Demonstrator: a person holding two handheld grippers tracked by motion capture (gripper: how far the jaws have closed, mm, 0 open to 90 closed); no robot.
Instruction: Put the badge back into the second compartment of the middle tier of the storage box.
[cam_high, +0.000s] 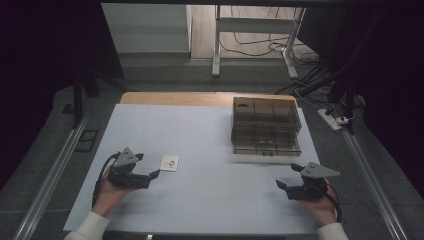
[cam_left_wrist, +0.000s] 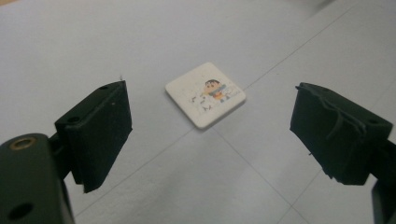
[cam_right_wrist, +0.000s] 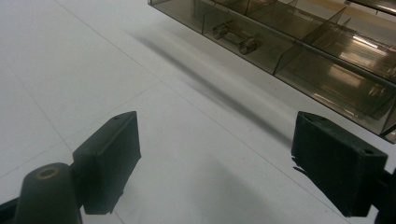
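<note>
A small white square tile (cam_high: 169, 163) with a cartoon figure printed on it lies flat on the white table (cam_high: 200, 135). My left gripper (cam_high: 148, 165) is open just left of it; in the left gripper view the tile (cam_left_wrist: 205, 94) lies a little beyond the gap between the black jaws, untouched. My right gripper (cam_high: 288, 176) is open too, held low near the table's front right with nothing between its jaws. A smoky transparent drawer box (cam_high: 266, 126) stands beyond it; the right gripper view looks up at its front and a drawer handle (cam_right_wrist: 236, 38).
The table's wooden far edge (cam_high: 175, 98) borders a floor with cables, a power strip (cam_high: 331, 119) and a desk frame (cam_high: 252, 35). Metal rails (cam_high: 50, 180) run along both sides of the table.
</note>
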